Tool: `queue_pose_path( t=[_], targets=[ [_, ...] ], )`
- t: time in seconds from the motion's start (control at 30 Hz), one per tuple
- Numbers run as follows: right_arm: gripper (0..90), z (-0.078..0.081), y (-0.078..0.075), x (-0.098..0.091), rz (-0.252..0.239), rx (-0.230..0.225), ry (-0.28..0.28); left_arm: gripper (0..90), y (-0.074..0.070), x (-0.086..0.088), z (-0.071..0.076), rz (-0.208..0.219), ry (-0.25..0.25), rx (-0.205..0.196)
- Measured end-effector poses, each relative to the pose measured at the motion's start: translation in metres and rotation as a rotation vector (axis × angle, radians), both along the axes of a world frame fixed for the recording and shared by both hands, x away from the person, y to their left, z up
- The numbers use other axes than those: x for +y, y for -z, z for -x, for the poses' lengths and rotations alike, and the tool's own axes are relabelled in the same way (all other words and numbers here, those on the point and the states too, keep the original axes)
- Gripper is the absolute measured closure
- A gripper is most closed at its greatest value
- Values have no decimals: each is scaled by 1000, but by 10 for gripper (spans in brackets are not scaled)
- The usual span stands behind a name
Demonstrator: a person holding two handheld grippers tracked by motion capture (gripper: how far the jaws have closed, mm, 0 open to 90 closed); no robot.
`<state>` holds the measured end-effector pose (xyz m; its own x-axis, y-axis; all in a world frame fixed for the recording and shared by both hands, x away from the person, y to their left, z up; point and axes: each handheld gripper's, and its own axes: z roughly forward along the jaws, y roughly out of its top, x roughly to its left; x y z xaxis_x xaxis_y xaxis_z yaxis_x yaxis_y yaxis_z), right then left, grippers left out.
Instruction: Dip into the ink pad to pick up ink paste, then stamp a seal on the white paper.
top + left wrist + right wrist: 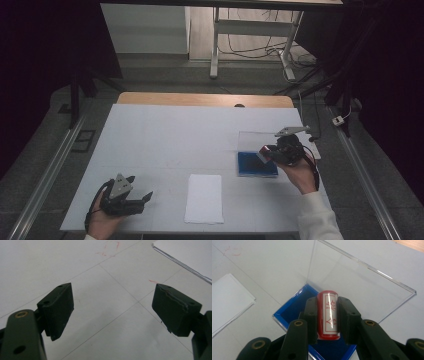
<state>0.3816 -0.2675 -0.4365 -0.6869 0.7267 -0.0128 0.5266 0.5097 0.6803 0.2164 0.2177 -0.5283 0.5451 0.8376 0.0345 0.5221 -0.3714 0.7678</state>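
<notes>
Our right tongs (327, 315) clamp red stamp (328, 315) over blue ink-pad case (289, 311), clear lid (362, 282) raised; left tongs (112, 310) spread wide, empty, near tabletop's (165, 135) front-left corner.

A red stamp (327, 315) carries a white label printed with red characters inside a thin red frame. Below it lies a deep blue ink pad (293, 308) with a brighter blue rim and a clear lid (362, 282). Both grippers are black, the right gripper (327, 317) with brass-coloured pivots. The table (165, 135) is white with faint red marks. White paper (204, 198) lies near its front edge.
</notes>
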Motion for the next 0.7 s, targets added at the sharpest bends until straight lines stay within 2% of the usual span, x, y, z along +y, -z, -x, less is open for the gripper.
queue_pose_path(
  t=[0.5,0.7],
  targets=[
    [701,7,-7,14,-18,-25,-49,178,0,0,0,2,-5,0],
    [701,11,-10,23,-35,-29,-93,178,0,1,0,6,-10,0]
  ],
)
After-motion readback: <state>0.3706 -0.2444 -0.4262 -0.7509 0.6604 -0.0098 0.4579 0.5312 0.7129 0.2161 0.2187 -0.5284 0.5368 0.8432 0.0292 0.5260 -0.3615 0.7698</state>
